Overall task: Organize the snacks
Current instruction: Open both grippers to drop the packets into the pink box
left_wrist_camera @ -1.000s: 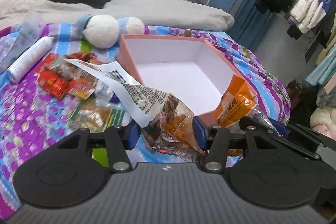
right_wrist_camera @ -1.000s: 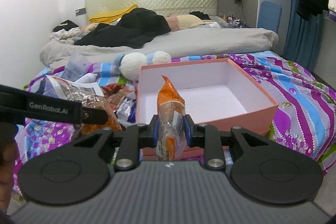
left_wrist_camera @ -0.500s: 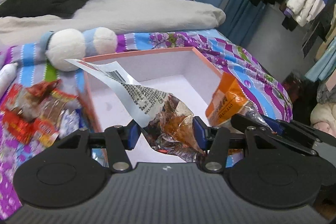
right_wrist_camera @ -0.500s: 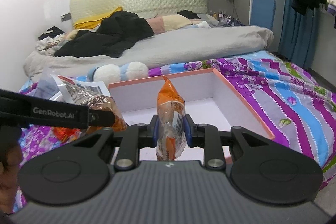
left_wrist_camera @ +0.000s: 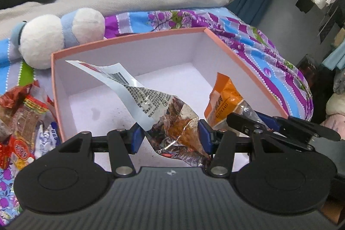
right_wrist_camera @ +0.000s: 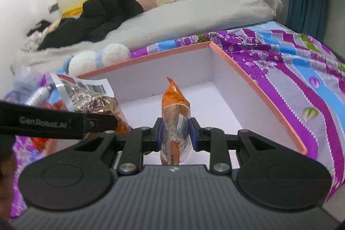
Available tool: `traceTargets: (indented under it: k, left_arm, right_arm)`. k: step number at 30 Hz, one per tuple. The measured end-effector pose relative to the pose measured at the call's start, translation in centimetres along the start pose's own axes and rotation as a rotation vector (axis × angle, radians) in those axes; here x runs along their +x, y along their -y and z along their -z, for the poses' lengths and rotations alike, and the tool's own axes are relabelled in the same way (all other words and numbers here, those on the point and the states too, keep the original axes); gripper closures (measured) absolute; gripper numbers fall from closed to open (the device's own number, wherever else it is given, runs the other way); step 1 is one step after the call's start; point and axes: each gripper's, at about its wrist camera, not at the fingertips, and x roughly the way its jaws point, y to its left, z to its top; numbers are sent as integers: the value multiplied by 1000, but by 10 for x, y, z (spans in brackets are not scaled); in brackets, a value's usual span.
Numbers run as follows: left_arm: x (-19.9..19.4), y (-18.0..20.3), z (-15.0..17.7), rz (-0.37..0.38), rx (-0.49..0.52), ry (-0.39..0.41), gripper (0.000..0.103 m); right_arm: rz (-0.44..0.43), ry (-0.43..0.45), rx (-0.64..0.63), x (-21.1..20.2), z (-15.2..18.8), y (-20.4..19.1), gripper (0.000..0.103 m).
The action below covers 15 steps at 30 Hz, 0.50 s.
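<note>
Both claws hang over the empty pink box (left_wrist_camera: 138,40). The left claw (left_wrist_camera: 170,135) grips a crinkled foil snack bag (left_wrist_camera: 172,120); the right claw (right_wrist_camera: 175,133) clamps an orange snack packet (right_wrist_camera: 175,113). Released together, the bags could tangle, or the long foil bag could drape over the box's near wall.

Even, soft indoor light with faint shadows, strong fisheye bending at the edges, and the right wrist view looks slightly motion-blurred, perhaps throughout.
</note>
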Motion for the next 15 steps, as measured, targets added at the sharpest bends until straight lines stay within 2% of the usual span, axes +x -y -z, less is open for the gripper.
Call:
traceTargets:
  k: [3, 5, 6, 7, 8, 15]
  left_arm:
    - [9, -3, 0, -10, -11, -17, 42]
    - [9, -2, 0, -4, -9, -15, 30]
    - [8, -2, 0, -11, -6, -5, 28]
    - [6, -1, 0, -21, -3, 3, 27]
    - [4, -1, -1, -24, -3, 6, 27]
    - [-36, 4, 1, -23, 7, 65, 27]
  right_arm:
    - [2, -24, -16, 11, 1, 1, 73]
    - [18, -33, -23, 15, 3, 0, 70]
    - [15, -41, -13, 17, 5, 1, 67]
    - [13, -49, 6, 18, 6, 3, 59]
    - [22, -49, 24, 18, 8, 4, 55]
    - [28, -22, 5, -2, 10, -8, 55]
